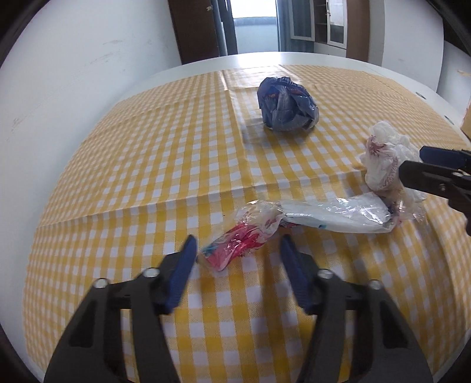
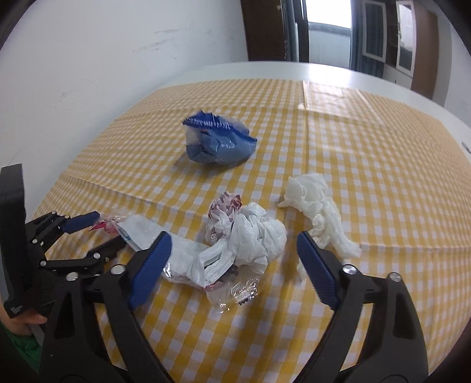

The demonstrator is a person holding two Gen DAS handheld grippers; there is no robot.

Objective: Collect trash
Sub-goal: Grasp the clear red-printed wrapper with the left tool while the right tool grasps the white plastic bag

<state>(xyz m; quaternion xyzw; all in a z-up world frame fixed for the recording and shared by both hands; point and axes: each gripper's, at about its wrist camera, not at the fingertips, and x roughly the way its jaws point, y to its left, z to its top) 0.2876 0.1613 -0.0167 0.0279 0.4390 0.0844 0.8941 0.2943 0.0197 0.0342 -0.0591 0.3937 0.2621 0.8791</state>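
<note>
A long clear wrapper with a red end (image 1: 235, 247) lies on the yellow checked tablecloth (image 1: 147, 165), stretching right (image 1: 338, 216). My left gripper (image 1: 238, 246) is open, its fingers either side of the red end. A crumpled white plastic bag (image 2: 253, 235) lies just ahead of my open right gripper (image 2: 234, 243); it also shows in the left wrist view (image 1: 385, 159), with the right gripper (image 1: 412, 163) beside it. A crumpled blue bag (image 1: 287, 104) sits farther back (image 2: 217, 143). A white tissue (image 2: 318, 206) lies to the right. The left gripper (image 2: 100, 232) shows at the left.
The table's white rim (image 1: 265, 57) borders a white wall (image 1: 73, 73) at left. A doorway (image 1: 253, 26) lies beyond the far edge. A brown box corner (image 1: 466, 120) sits at the far right.
</note>
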